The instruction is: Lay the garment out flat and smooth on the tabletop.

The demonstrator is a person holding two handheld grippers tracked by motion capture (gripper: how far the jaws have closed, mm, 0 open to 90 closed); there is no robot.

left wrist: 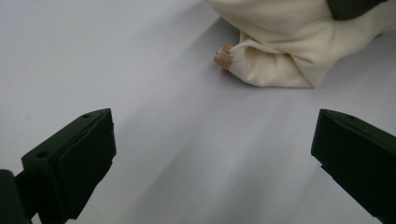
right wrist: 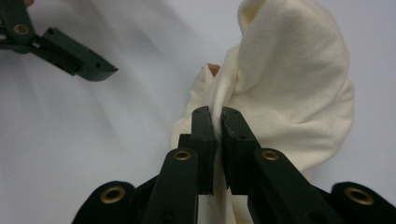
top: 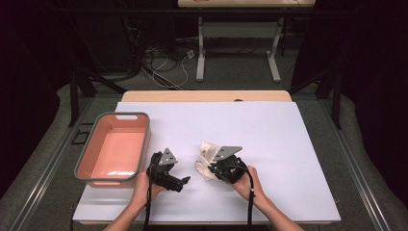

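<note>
The white worktop [top: 288, 144] carries a pink tub [top: 114, 149] at far left. Mid-front lies a cream cloth [top: 206, 159] — bunched, no clear long axis — pinched by the right claw [right wrist: 217, 122]. The left claw [left wrist: 210, 154] gapes empty nearby.

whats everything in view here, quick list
cloth: one, cream, bunched mid-table, a small orange tag at one corner
bin: one, pink with grey rim, left side of the table
sheet: one, white, covering the tabletop
table: one, light wood edge showing at the far side
second table: one, white legs, on the floor behind
cables: several, dark and white, on the floor behind
left tool: one, black, open, beside the cloth
right tool: one, black, shut on the cloth
hands: two, one per tool
</note>
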